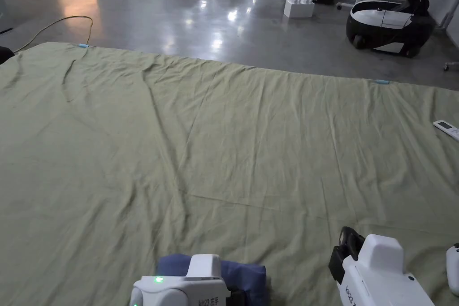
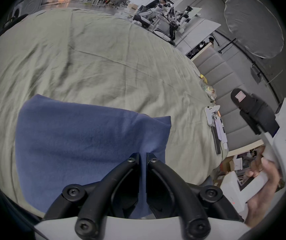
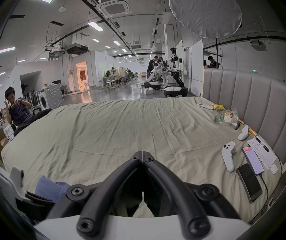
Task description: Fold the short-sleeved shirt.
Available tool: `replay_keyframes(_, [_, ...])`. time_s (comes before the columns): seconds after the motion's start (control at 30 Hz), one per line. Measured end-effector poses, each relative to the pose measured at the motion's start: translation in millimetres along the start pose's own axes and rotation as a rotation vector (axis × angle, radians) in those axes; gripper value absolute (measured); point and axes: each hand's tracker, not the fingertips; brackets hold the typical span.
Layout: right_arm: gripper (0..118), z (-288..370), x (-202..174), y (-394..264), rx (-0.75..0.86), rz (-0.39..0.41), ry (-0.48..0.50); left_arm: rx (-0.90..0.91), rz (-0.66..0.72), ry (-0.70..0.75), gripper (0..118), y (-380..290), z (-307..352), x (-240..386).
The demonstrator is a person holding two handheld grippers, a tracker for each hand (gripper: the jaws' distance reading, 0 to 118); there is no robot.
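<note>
The green bedsheet (image 1: 224, 141) is stretching far ahead of both grippers. The blue shirt (image 2: 86, 139), looking already folded compact, is lying under the left gripper (image 2: 143, 157), which is pinching its fabric. The right gripper (image 3: 142, 154) is hovering clenched and empty beside it, so seemingly little is remaining.

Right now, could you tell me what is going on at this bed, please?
A person is folding a blue shirt on a bed covered with a green sheet. The left tool is shut on the shirt's edge, near the person's side of the bed. The right tool is shut and empty, above the sheet beside it.
</note>
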Motion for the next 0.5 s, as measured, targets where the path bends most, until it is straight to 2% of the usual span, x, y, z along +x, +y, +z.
replay_keyframes(0.07, [0,-0.2,-0.4,-0.4,-0.003,0.000,0.002,0.004,0.001,0.018,8,-3.0,-7.3,-1.4])
replay_keyframes(0.1, [0,-1.0,-0.7,-5.0,-0.069,-0.051,0.007,0.009,-0.001,0.024,7,-5.4,-11.3,-2.8])
replay_keyframes(0.13, [0,-1.0,-1.8,-1.7,-0.019,-0.014,0.005,0.013,-0.003,0.035,7,-7.2,-14.2,-2.8])
replay_keyframes(0.17, [0,-1.1,-3.0,-1.4,-0.018,-0.010,0.003,0.014,-0.006,0.040,7,-8.3,-16.2,-2.4])
replay_keyframes(0.37, [0,-1.7,-8.6,-1.7,-0.024,-0.015,0.014,0.025,-0.059,0.077,7,-11.6,-20.7,4.4])
replay_keyframes(0.5, [0,1.2,-10.6,4.5,-0.002,-0.008,0.023,0.055,-0.086,0.024,7,-1.8,4.9,4.7])
